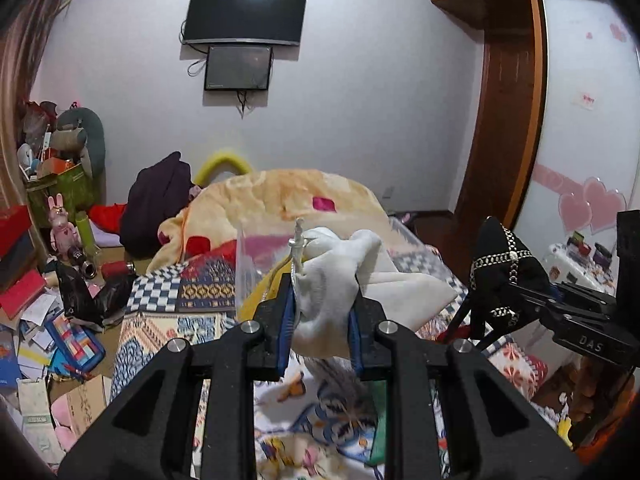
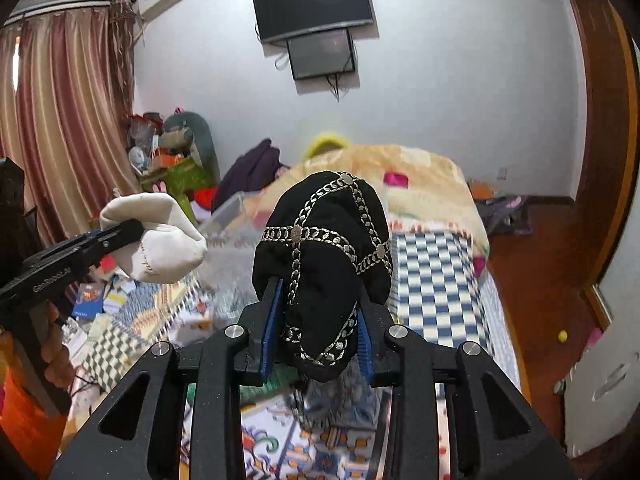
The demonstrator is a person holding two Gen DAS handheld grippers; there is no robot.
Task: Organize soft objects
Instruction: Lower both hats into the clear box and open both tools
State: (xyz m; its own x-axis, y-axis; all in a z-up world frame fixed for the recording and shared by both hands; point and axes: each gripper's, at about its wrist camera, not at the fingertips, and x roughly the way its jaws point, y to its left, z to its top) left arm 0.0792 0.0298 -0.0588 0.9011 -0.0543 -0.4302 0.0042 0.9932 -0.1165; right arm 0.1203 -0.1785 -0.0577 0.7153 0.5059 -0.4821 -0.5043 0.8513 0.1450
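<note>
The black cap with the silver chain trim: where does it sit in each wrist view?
Left wrist view: black cap at the right edge, held up in the right gripper.
Right wrist view: cap dead centre, clamped between the right gripper's blue pads.
Shared landmark: the wall TV, top centre in both.

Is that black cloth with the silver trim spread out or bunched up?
Bunched up. The black cloth bulges in a rounded wad, pinched between the right gripper's fingers, off the bed.
</note>
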